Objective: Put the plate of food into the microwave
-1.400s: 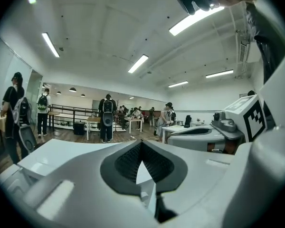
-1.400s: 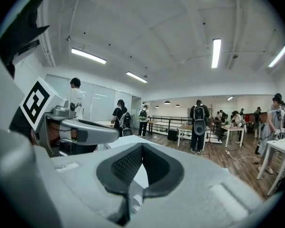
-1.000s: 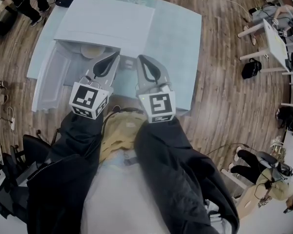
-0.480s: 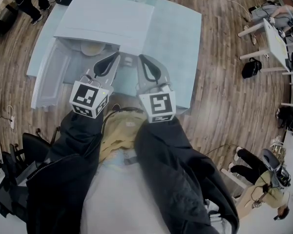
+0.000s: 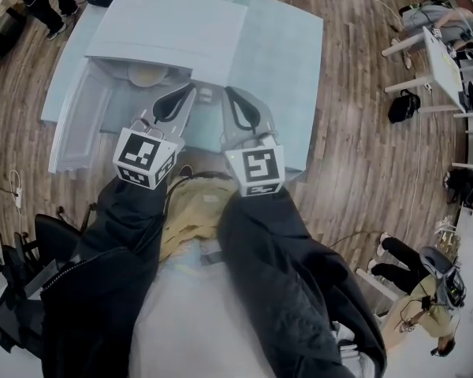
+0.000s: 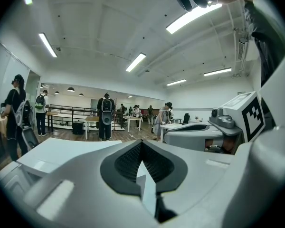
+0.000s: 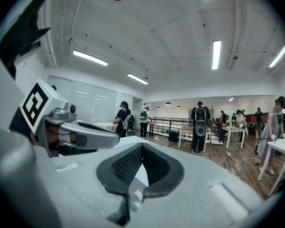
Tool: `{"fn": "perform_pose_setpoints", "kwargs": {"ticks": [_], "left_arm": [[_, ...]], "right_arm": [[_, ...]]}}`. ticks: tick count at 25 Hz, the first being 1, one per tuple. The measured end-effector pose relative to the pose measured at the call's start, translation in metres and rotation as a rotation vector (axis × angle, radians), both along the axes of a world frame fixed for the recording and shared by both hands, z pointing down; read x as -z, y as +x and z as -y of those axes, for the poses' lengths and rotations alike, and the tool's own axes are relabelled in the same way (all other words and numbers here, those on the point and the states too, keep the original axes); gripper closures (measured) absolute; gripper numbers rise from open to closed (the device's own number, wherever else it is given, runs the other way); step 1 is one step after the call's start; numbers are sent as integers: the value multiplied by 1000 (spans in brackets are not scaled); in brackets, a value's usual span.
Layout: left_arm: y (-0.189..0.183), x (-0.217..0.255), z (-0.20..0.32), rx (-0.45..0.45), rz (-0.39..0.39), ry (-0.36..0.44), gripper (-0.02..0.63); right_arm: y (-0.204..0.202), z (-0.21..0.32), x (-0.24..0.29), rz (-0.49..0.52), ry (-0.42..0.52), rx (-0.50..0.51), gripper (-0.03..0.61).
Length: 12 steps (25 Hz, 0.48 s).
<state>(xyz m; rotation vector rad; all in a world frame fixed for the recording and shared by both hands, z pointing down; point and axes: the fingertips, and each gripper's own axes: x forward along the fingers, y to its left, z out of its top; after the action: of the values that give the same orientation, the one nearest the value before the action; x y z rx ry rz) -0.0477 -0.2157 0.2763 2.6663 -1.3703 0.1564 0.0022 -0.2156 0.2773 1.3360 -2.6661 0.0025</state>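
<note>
The left gripper [image 5: 191, 89] and the right gripper [image 5: 227, 92] were both empty, jaws pressed together, side by side just near of the microwave [image 5: 173, 30]. Neither had shifted over the last second. I judged the placing done, with only the door [image 5: 79, 124], swung out left, still to shut. The plate [image 5: 147, 75], a pale beige disc, sat inside the cavity, half hidden under the roof.

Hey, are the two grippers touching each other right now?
Apart. The head view shows a plain gap between the left gripper and the right gripper.
</note>
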Motion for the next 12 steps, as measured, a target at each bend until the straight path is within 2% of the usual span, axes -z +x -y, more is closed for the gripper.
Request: {"fn": "perform_pose_setpoints", "kwargs": {"ticks": [12], "left_arm": [[0,-3,-3,-1,0,-11,618]], "right_arm": [[-5,-3,-3,-16,-9,19,577]]}}
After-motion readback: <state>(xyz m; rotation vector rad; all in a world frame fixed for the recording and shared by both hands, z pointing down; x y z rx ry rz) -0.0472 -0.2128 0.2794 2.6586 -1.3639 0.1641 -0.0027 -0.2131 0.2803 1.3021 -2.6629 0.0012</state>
